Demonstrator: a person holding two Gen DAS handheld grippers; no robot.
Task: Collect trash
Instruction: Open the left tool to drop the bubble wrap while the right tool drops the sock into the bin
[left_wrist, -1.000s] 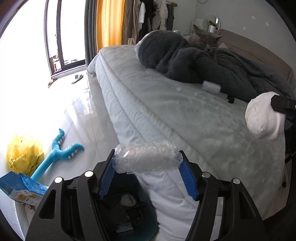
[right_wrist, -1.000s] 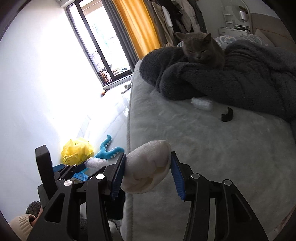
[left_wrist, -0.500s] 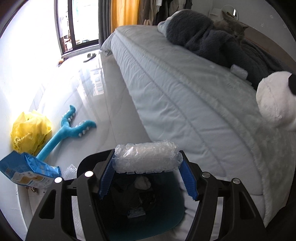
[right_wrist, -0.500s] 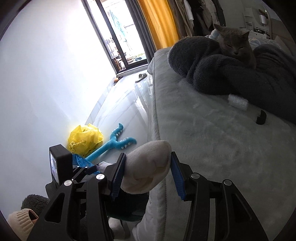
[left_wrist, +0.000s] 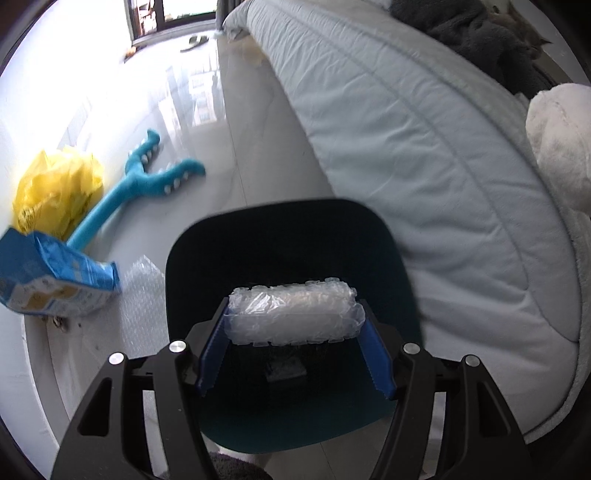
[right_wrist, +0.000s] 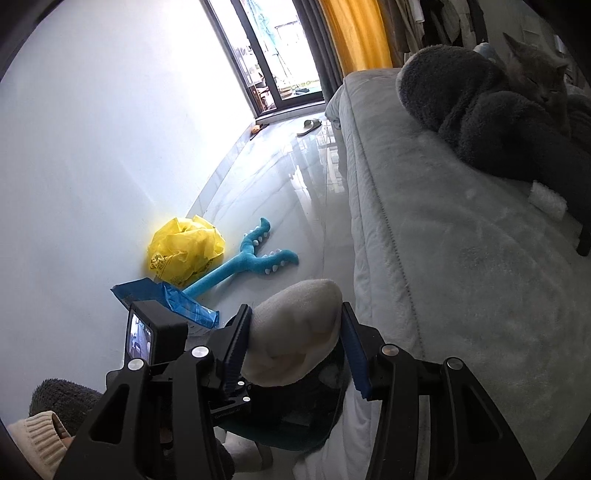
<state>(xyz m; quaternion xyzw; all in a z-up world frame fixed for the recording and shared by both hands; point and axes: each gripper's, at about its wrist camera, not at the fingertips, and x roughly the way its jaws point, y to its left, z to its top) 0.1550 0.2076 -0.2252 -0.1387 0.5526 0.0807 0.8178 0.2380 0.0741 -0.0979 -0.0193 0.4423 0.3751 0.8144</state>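
Observation:
My left gripper (left_wrist: 293, 321) is shut on a roll of clear bubble wrap (left_wrist: 293, 314) and holds it right above the open teal trash bin (left_wrist: 288, 229) on the floor beside the bed. My right gripper (right_wrist: 295, 339) is shut on a white fluffy wad (right_wrist: 295, 332); the wad also shows at the right edge of the left wrist view (left_wrist: 557, 144). It hovers over the bed's edge next to the bin (right_wrist: 295, 424). Some trash lies dark at the bin's bottom.
On the floor by the wall lie a yellow plastic bag (left_wrist: 55, 188), a blue plush toy (left_wrist: 140, 184), a blue packet (left_wrist: 48, 280) and a bubble wrap sheet (left_wrist: 142, 299). A grey cat (right_wrist: 535, 74) lies on a dark blanket (right_wrist: 480, 110) on the bed (left_wrist: 424, 129).
My left gripper has moved from over the bed down over the bin with the bubble wrap. My right gripper has followed toward the bed's edge, still holding the wad.

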